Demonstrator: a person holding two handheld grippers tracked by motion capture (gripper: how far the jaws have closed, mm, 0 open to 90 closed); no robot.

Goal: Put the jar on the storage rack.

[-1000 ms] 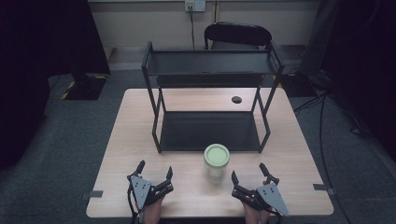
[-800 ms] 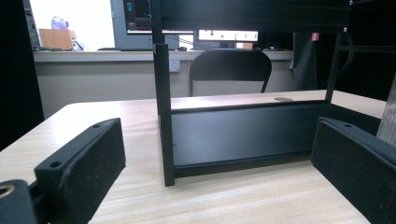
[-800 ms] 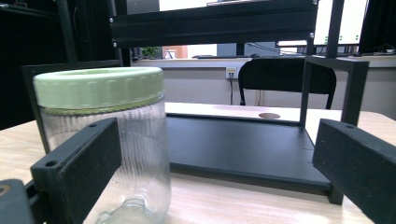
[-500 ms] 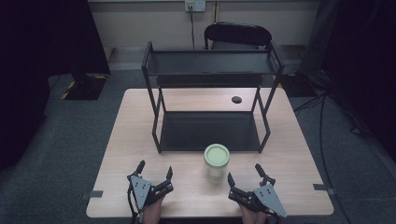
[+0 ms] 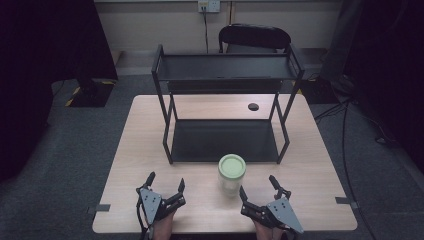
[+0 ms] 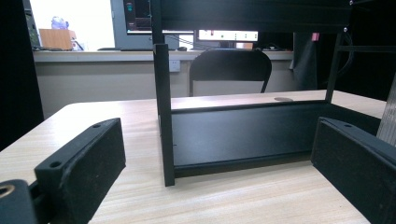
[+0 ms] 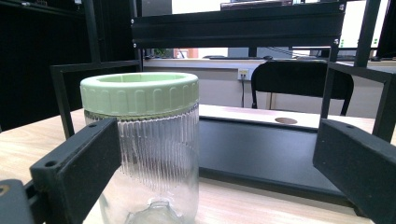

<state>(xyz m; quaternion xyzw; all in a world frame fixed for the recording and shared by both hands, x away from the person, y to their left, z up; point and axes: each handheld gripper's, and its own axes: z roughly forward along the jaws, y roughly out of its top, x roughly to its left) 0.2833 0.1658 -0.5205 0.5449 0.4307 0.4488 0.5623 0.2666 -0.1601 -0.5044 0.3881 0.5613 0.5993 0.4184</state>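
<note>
A clear ribbed glass jar with a pale green lid [image 5: 231, 173] [image 7: 149, 144] stands upright on the wooden table [image 5: 310, 165], just in front of a black two-tier metal rack [image 5: 225, 120] [image 6: 243, 135]. My right gripper [image 5: 260, 192] [image 7: 215, 163] rests near the table's front edge, right of the jar, open; the jar stands ahead of its jaws toward the left one, not gripped. At the front left my left gripper [image 5: 166, 181] [image 6: 215, 163] is open and holds nothing, facing the rack's front left leg [image 6: 163, 116].
A small dark round hole [image 5: 253, 106] marks the table behind the rack. A black chair [image 5: 254, 38] stands beyond the far edge. Bare wood lies left and right of the rack.
My right gripper has shifted slightly left, closer to the jar. The left gripper and the jar have stayed still.
</note>
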